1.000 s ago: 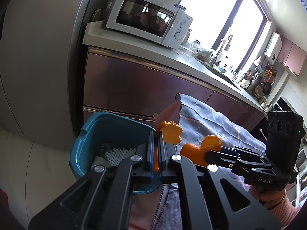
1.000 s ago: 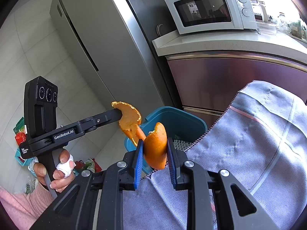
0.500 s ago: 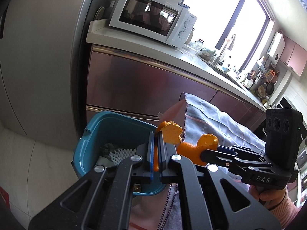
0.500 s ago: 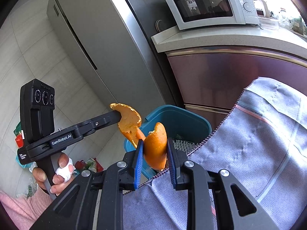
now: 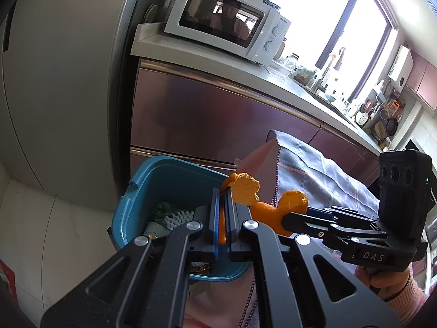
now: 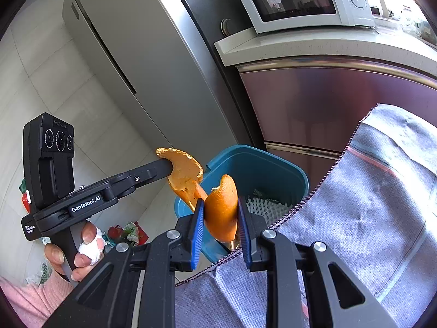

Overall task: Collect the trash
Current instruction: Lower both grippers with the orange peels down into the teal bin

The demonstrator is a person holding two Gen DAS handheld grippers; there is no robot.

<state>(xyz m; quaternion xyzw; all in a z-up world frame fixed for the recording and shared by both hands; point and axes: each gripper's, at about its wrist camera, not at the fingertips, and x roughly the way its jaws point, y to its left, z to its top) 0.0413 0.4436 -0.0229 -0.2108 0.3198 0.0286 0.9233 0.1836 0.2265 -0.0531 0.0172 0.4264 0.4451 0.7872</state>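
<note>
Two tools are held above the edge of a cloth-covered desk, and each one grips a piece of orange peel. The left tool (image 5: 223, 218) has its jaws pressed almost together on a thin curled orange peel strip (image 5: 244, 190), which stands up from the tips and bends toward 1 o'clock. In the right wrist view the left tool (image 6: 172, 168) comes in from 9 o'clock, held by a hand (image 6: 75, 251) with a white bandage on one finger and a pink sleeve.

The right tool (image 6: 221, 218) holds a thicker, cupped piece of orange peel (image 6: 221, 210) between its blue pads (image 6: 198, 224); the jaws stand narrow, closed on the peel. In the left wrist view the right tool (image 5: 284, 220) reaches in from 3 o'clock, and its peel is just beside the left one, at about 4 o'clock from it.

Just beyond both peels stands a teal plastic rectangular trash bin (image 5: 174, 175), on the floor and against the desk. Inside it lies a white foam fruit net (image 5: 177, 217) with other rubbish that I cannot identify. The grey striped tablecloth (image 6: 368, 205) covers the desk at 3 o'clock of the bin. Behind, a white microwave oven (image 5: 226, 22) sits on a pale kitchen counter (image 5: 218, 65), next to a tall grey refrigerator (image 6: 142, 63).
</note>
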